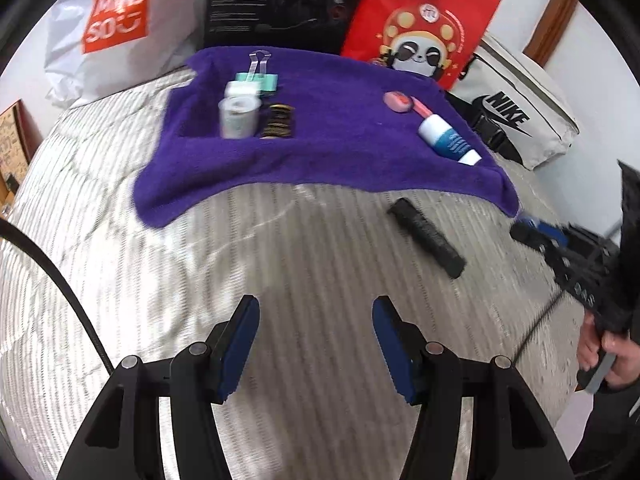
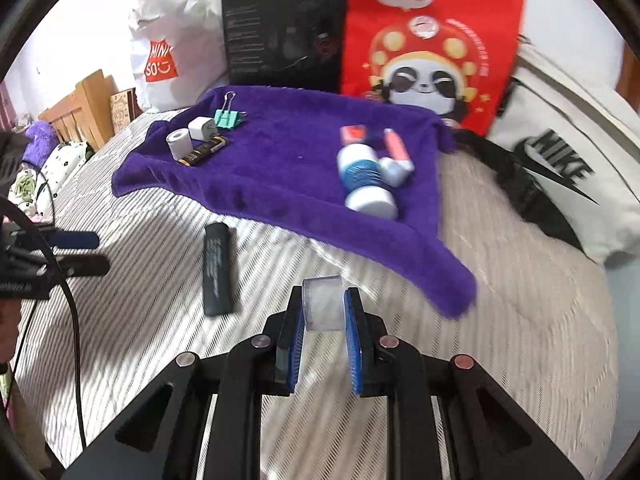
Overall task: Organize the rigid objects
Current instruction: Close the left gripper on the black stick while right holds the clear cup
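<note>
Towel (image 2: pixel 280 168) on bed (image 2: pixel 520 320), bags (image 2: pixel 432 40) behind it, bar (image 2: pixel 218 270) on bed before it.

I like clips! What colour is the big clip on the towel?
The binder clip is mint green with silver handles, clearest in the right wrist view.

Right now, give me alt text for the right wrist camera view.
The right gripper clamps a small clear plastic cylinder above a striped bed cover. Ahead, a purple towel holds a blue-and-white bottle and small items; a flat black bar lies beside it.
</note>
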Action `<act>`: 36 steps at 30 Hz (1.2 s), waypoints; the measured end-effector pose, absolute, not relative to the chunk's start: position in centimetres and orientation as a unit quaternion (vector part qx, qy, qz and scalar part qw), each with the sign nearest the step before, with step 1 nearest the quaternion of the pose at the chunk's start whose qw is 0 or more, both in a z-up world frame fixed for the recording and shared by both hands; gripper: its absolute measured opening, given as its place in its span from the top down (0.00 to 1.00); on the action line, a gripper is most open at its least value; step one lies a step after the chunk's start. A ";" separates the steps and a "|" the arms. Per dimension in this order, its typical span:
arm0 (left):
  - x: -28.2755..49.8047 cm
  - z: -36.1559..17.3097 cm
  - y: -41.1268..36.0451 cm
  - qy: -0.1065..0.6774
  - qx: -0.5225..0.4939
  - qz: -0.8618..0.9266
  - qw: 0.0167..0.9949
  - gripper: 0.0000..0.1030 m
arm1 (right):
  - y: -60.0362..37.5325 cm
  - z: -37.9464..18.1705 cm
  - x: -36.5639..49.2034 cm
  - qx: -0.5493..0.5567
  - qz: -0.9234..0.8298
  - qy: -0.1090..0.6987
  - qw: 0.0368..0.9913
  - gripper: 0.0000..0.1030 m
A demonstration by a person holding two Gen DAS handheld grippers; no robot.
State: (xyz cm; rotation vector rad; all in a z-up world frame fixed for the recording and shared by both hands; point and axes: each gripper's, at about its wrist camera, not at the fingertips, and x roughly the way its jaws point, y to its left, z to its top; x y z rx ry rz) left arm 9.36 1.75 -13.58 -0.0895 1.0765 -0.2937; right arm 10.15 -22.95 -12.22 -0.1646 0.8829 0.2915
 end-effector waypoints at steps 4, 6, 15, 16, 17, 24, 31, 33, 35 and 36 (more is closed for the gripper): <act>10.1 -13.5 -1.4 0.512 -0.043 -0.153 0.844 0.45 | -25.8 -12.6 8.4 -0.076 0.121 0.417 0.897 0.81; 10.6 -13.5 -3.0 0.513 -0.037 -0.154 0.844 0.45 | -27.2 -13.0 7.8 -0.071 0.109 0.420 0.898 0.81; 13.3 -13.6 -8.6 0.518 -0.019 -0.129 0.846 0.45 | -31.2 -15.5 5.9 -0.024 0.090 0.428 0.899 0.81; 13.6 -13.9 -9.1 0.520 -0.007 -0.112 0.847 0.45 | -31.3 -15.6 5.8 -0.020 0.092 0.428 0.899 0.81; 13.8 -14.1 -9.3 0.521 0.002 -0.097 0.848 0.45 | -31.4 -15.7 5.7 -0.013 0.096 0.428 0.898 0.81; 13.4 -14.8 -10.4 0.509 0.047 -0.076 0.856 0.41 | -31.5 -16.2 5.5 -0.001 0.098 0.428 0.899 0.81; 12.1 -14.8 -7.4 0.520 0.066 -0.067 0.849 0.41 | -31.6 -16.1 5.0 0.005 0.098 0.426 0.900 0.81; 12.2 -14.8 -7.3 0.519 0.069 -0.072 0.849 0.41 | -31.4 -16.2 4.9 0.010 0.103 0.426 0.899 0.81; 12.0 -14.7 -7.6 0.512 0.081 -0.082 0.851 0.44 | -31.1 -16.3 4.9 0.008 0.104 0.426 0.899 0.81; 12.2 -14.7 -8.0 0.510 0.087 -0.090 0.851 0.53 | -31.0 -16.3 5.0 0.007 0.106 0.426 0.898 0.81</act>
